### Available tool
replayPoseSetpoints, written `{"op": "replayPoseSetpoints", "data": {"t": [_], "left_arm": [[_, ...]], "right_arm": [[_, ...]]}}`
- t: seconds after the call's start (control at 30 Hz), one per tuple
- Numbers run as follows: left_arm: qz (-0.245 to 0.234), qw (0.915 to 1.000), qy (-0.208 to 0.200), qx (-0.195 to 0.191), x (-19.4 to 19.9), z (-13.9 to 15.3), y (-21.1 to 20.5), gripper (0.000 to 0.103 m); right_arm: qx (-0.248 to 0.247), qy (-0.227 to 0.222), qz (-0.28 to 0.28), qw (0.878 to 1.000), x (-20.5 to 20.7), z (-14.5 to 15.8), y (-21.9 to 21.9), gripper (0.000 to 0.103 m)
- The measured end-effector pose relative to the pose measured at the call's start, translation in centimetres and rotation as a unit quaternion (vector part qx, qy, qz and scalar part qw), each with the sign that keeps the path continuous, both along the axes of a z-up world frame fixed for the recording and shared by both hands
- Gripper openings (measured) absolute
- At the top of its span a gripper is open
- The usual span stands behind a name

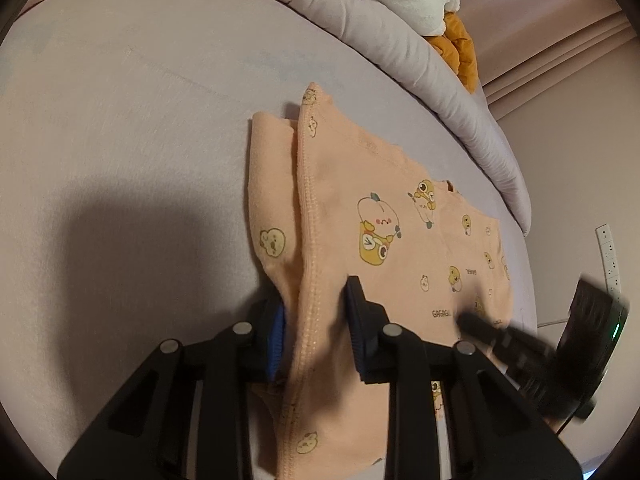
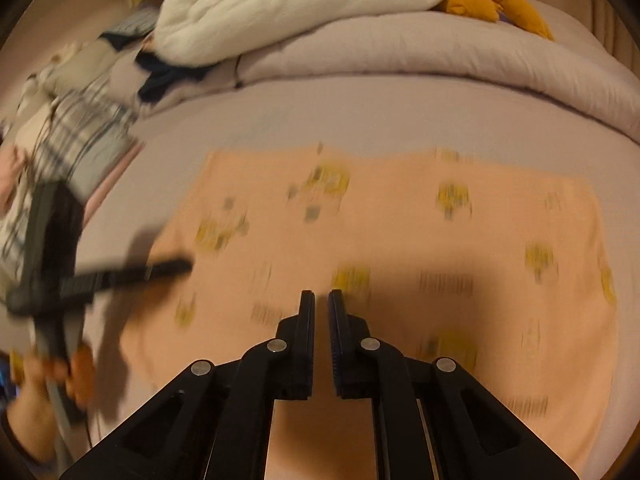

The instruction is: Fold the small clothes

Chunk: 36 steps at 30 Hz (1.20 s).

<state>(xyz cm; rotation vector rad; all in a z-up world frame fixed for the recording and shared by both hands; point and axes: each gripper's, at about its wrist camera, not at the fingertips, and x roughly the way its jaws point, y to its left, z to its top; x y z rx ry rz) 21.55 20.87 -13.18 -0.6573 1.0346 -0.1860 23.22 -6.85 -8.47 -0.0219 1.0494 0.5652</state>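
A small peach garment (image 1: 400, 208) printed with yellow cartoon animals lies partly folded on the pale bed sheet (image 1: 140, 140). My left gripper (image 1: 316, 296) is shut on its stitched hem fold, and the cloth bunches between the blue pads. In the right wrist view the same garment (image 2: 400, 220) spreads wide and blurred under my right gripper (image 2: 319, 296), whose jaws are shut with nothing between them. From the left wrist view the right gripper (image 1: 464, 318) shows blurred over the garment's near right corner. The left gripper (image 2: 180, 267) reaches in at the garment's left edge.
A rolled pale duvet (image 2: 400, 52) crosses the back of the bed, with a white blanket (image 2: 280, 4) and an orange soft item (image 2: 500, 0) on it. A pile of other clothes (image 2: 80, 132) lies at the left. A wall socket strip (image 1: 610, 256) is at the right.
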Motion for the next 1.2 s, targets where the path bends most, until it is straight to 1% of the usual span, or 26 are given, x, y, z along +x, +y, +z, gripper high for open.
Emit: {"op": "replayPoseSetpoints", "data": {"t": [0.07, 0.1, 0.13, 0.17, 0.2, 0.27, 0.33, 0.43, 0.5, 0.53, 0.57, 0.6, 0.63, 0.67, 0.7, 0.73, 0.77, 0.8, 0.83, 0.9, 0.93, 0.97, 1.03, 1.07, 1.17, 1.2], "left_arm": [[0.003, 1.0, 0.005, 0.002, 0.4, 0.1, -0.1, 0.027], [0.005, 1.0, 0.007, 0.002, 0.5, 0.2, -0.1, 0.027], [0.008, 0.9999, 0.01, 0.003, 0.5, 0.3, -0.2, 0.027], [0.012, 0.9998, 0.012, 0.005, 0.5, 0.6, -0.2, 0.026], [0.015, 0.9998, 0.012, 0.005, 0.6, 0.9, -0.4, 0.021], [0.017, 0.9998, 0.0, 0.006, 0.4, 2.0, -0.7, 0.015], [0.012, 0.9998, -0.015, 0.009, 0.3, 3.4, -1.4, 0.014], [-0.01, 0.9986, -0.037, 0.036, 0.6, 5.7, -3.4, 0.013], [-0.028, 0.9969, -0.049, 0.055, 0.9, 6.9, -5.3, 0.014], [-0.037, 0.9959, -0.054, 0.062, 1.0, 7.2, -6.1, 0.015], [-0.051, 0.9943, -0.062, 0.071, 1.2, 7.6, -7.3, 0.015], [-0.063, 0.9929, -0.066, 0.076, 1.4, 7.8, -8.4, 0.012], [-0.081, 0.9911, -0.07, 0.08, 1.8, 7.9, -9.9, 0.01], [-0.09, 0.9898, -0.069, 0.086, 2.0, 7.8, -11.0, 0.01], [-0.097, 0.9887, -0.065, 0.093, 2.3, 7.4, -11.8, 0.009], [-0.105, 0.9878, -0.06, 0.097, 2.5, 6.8, -12.5, 0.009], [-0.11, 0.9875, -0.054, 0.099, 2.6, 6.2, -12.8, 0.009], [-0.113, 0.9873, -0.047, 0.101, 2.6, 5.5, -13.0, 0.009], [-0.117, 0.9875, -0.042, 0.098, 2.5, 5.0, -13.0, 0.009], [-0.12, 0.9891, -0.043, 0.074, 1.6, 4.3, -12.1, 0.009], [-0.121, 0.9897, -0.045, 0.061, 1.3, 4.2, -11.6, 0.009], [-0.122, 0.9905, -0.051, 0.037, 0.9, 4.0, -10.7, 0.012], [-0.115, 0.9921, -0.049, 0.002, 0.3, 3.3, -9.2, 0.012], [-0.11, 0.9928, -0.048, -0.005, 0.1, 3.1, -8.7, 0.011], [-0.102, 0.9931, -0.051, -0.028, -0.6, 2.9, -7.5, 0.011], [-0.101, 0.993, -0.053, -0.03, -1.0, 3.0, -7.3, 0.011]], "right_arm": [[-0.012, 0.013, 0.007, 1.0, -1.2, -1.4, -0.3, 0.01], [-0.016, 0.008, 0.011, 1.0, -1.7, -2.0, -0.4, 0.01], [-0.011, 0.002, 0.012, 1.0, -2.1, -2.2, -0.6, 0.01], [-0.006, 0.011, 0.012, 1.0, -2.4, -2.4, -0.8, 0.01], [0.001, 0.024, 0.01, 1.0, -2.4, -2.4, -1.1, 0.01], [0.014, 0.027, 0.006, 0.999, -2.4, -1.9, -1.6, 0.01], [0.048, 0.028, -0.004, 0.998, -2.3, -0.9, -2.2, 0.01], [0.137, 0.05, -0.037, 0.989, -0.9, -0.5, -4.1, 0.011], [0.197, 0.072, -0.064, 0.976, 0.4, -0.8, -5.3, 0.011], [0.236, 0.085, -0.079, 0.965, 1.4, -1.2, -6.0, 0.011], [0.265, 0.094, -0.083, 0.956, 1.9, -1.5, -6.3, 0.014], [0.298, 0.105, -0.086, 0.945, 2.4, -1.8, -6.7, 0.027], [0.335, 0.121, -0.088, 0.93, 3.0, -2.4, -7.1, 0.037], [0.374, 0.147, -0.091, 0.911, 3.8, -3.3, -7.1, 0.056], [0.398, 0.166, -0.099, 0.897, 4.3, -4.0, -7.0, 0.062], [0.415, 0.184, -0.109, 0.884, 5.0, -4.8, -6.8, 0.062], [0.426, 0.2, -0.117, 0.874, 5.8, -5.5, -6.5, 0.062], [0.431, 0.208, -0.122, 0.869, 6.2, -6.0, -6.2, 0.062], [0.426, 0.215, -0.129, 0.869, 6.9, -6.4, -5.6, 0.062], [0.405, 0.219, -0.134, 0.878, 7.1, -6.5, -5.0, 0.062], [0.396, 0.215, -0.127, 0.884, 7.2, -6.2, -4.6, 0.062], [0.382, 0.21, -0.117, 0.892, 7.4, -5.8, -4.0, 0.062], [0.344, 0.206, -0.101, 0.911, 7.5, -5.3, -2.8, 0.062], [0.33, 0.204, -0.088, 0.917, 7.5, -5.0, -2.1, 0.062], [0.314, 0.207, -0.064, 0.924, 7.4, -4.8, -0.7, 0.062], [0.307, 0.21, -0.062, 0.926, 7.5, -5.0, -0.4, 0.058]]}}
